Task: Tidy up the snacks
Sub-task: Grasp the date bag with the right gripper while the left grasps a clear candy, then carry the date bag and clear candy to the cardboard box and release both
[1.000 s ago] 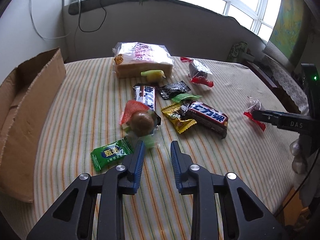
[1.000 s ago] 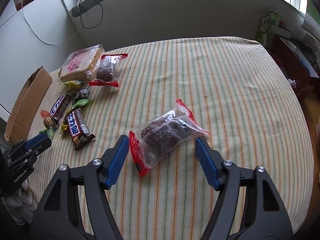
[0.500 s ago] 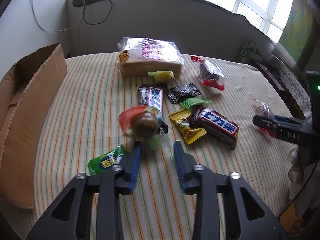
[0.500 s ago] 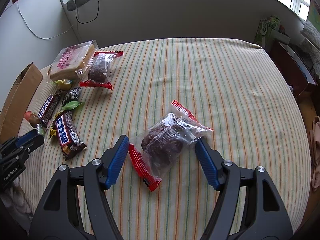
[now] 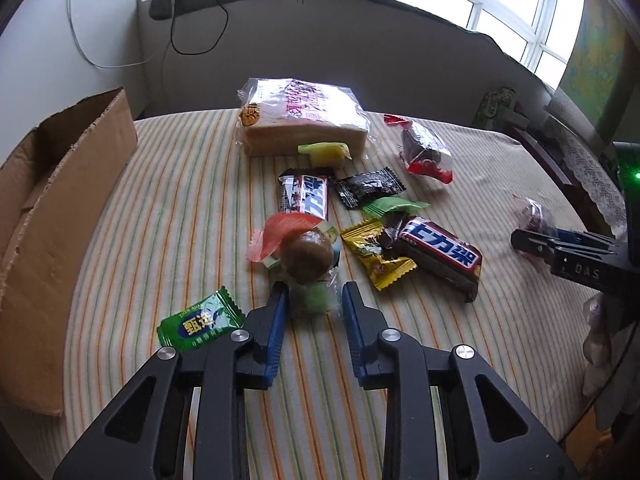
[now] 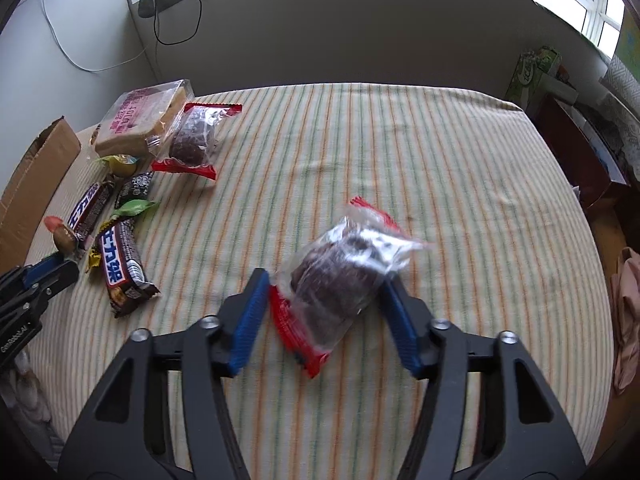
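Note:
Snacks lie scattered on a striped tablecloth (image 5: 168,200). My left gripper (image 5: 312,300) is open, with the green twisted end of a round brown wrapped candy (image 5: 308,254) between its fingertips. My right gripper (image 6: 324,284) is open, with a clear red-edged bag of dark cake (image 6: 340,272) between its fingers; the bag looks blurred. The right gripper also shows at the right of the left wrist view (image 5: 532,240). Nearby lie two Snickers bars (image 5: 440,252) (image 5: 308,196), a green candy packet (image 5: 200,320) and a bread pack (image 5: 300,116).
A cardboard box (image 5: 48,208) stands open at the table's left edge. A second red-edged cake bag (image 6: 192,136), black, yellow and green candies lie near the bread. Furniture and boxes (image 6: 572,128) stand beyond the table's right edge. A wall is behind.
My left gripper moved forward until the round candy's end lies between its fingers. My right gripper advanced and narrowed around the cake bag, which has shifted.

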Available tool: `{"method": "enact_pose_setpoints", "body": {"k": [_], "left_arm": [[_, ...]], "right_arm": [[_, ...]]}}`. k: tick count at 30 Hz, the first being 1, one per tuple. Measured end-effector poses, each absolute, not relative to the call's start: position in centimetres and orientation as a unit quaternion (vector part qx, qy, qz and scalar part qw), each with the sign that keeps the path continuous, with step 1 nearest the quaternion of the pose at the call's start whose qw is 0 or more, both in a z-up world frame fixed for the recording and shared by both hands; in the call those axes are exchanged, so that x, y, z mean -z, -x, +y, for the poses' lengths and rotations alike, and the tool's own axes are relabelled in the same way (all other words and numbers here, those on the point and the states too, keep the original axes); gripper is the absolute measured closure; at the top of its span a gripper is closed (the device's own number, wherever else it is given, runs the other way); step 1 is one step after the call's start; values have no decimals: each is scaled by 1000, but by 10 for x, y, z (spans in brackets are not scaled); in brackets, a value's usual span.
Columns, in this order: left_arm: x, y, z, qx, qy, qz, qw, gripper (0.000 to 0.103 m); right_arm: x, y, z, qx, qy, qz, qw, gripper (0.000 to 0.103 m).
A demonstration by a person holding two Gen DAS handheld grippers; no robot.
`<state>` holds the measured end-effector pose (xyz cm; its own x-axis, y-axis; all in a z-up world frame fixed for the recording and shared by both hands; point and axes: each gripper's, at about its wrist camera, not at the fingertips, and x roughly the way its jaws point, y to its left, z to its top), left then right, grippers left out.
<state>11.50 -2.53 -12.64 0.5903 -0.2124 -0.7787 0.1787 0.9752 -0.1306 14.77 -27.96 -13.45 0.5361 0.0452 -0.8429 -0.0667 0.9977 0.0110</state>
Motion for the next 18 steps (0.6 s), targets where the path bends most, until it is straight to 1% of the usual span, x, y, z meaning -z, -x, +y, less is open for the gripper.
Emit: {"method": "enact_pose_setpoints", "body": {"k": [1,4,9,11,14,18], "left_arm": [[126,-115,-25,110,21,440,891,77],[125,-112,-25,116,25,440,890,77],[121,-106,-26,120,29,434,892,77],[119,-103,-26,121,33,431,894,77],[115,-97,-25,123,39,425,896,77],[112,-93,-27,126,42,421,897,77]], "right_arm": [[134,-148,-281,-33,12,480,877,51],[133,-146,-285,-36,12,478,877,57],[132,-142,-291,-44,2,471,881,60],[130,-139,-293,-48,-6,465,884,64],[127,-133,-297,-47,-12,460,887,66],[124,-129,-294,-43,4,453,891,70]]}}
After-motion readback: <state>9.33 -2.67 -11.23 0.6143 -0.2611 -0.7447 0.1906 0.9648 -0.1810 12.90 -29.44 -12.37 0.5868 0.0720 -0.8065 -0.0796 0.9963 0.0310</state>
